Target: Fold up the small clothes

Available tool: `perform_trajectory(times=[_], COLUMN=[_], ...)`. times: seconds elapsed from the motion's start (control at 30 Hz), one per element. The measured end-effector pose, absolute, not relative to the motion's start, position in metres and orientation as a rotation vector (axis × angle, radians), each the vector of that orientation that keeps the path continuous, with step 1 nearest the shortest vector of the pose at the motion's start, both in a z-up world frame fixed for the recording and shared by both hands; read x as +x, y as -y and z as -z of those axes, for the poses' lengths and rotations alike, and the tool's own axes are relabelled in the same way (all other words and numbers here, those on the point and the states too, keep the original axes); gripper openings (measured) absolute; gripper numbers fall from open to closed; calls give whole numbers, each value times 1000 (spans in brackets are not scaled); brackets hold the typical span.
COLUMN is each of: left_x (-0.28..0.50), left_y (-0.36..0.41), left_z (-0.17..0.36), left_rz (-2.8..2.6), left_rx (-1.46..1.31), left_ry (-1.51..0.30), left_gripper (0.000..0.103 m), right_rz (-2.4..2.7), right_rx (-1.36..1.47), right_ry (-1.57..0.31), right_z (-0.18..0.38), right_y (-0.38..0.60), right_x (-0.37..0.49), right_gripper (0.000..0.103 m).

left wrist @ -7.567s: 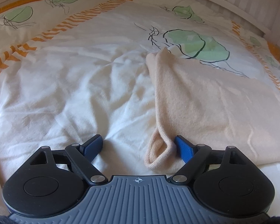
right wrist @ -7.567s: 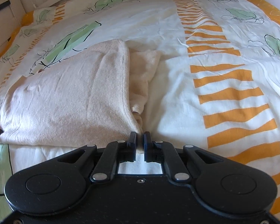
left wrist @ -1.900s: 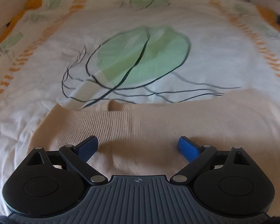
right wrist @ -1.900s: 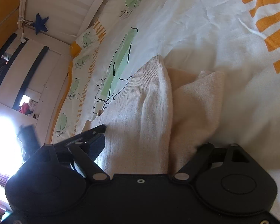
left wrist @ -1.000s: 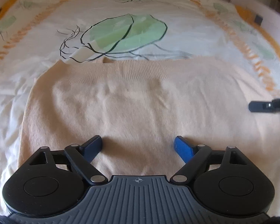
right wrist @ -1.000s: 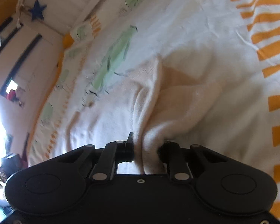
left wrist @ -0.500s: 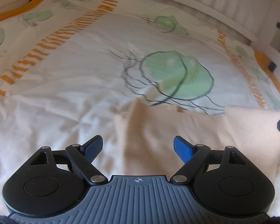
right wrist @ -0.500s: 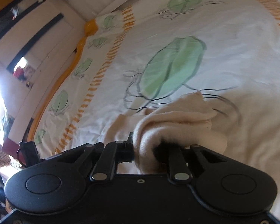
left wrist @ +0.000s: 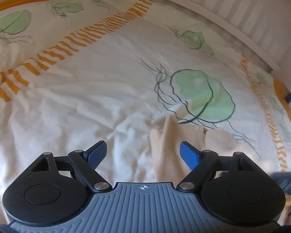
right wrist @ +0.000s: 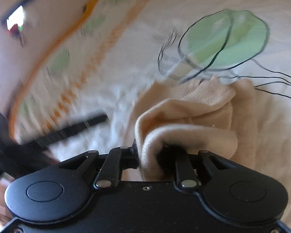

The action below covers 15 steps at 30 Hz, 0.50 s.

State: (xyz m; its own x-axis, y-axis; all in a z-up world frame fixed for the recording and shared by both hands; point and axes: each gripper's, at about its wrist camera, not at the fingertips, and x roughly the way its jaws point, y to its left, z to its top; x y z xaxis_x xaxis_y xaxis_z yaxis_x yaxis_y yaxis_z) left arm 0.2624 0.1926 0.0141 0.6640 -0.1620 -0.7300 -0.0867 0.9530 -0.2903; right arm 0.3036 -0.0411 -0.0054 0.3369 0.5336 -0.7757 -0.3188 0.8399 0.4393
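The right claw (right wrist: 155,151) has a bunched fold of the beige sweater (right wrist: 194,112) between its jaws, which have just been easing apart. The left claw (left wrist: 143,151) gapes wide, empty, above the sweater's edge on the bed (left wrist: 87,101).

A peach-beige knit garment (right wrist: 194,116) lies on a cream bedcover (left wrist: 87,101) printed with green leaves and orange stripes.
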Motion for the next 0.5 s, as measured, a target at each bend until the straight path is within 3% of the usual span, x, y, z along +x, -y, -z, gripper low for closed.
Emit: perform_trajectory(times=[0.1,0.17,0.5], left_x=[261,260,259], left_y=[-205,-212,-222], left_z=[-16,-16,-16], left_rz=[20,9,13], left_rx=[-359,-385,-424], left_ry=[-843,-844,-847], left_gripper=[82,82,82], right_rz=[-583,-604,-605], right_rx=[158,150,174], right_ry=[-1136,-1126,-950], right_z=[13,5,-52], right_y=[18,12,40], right_x=[303,302,297], right_gripper=[52,57,59])
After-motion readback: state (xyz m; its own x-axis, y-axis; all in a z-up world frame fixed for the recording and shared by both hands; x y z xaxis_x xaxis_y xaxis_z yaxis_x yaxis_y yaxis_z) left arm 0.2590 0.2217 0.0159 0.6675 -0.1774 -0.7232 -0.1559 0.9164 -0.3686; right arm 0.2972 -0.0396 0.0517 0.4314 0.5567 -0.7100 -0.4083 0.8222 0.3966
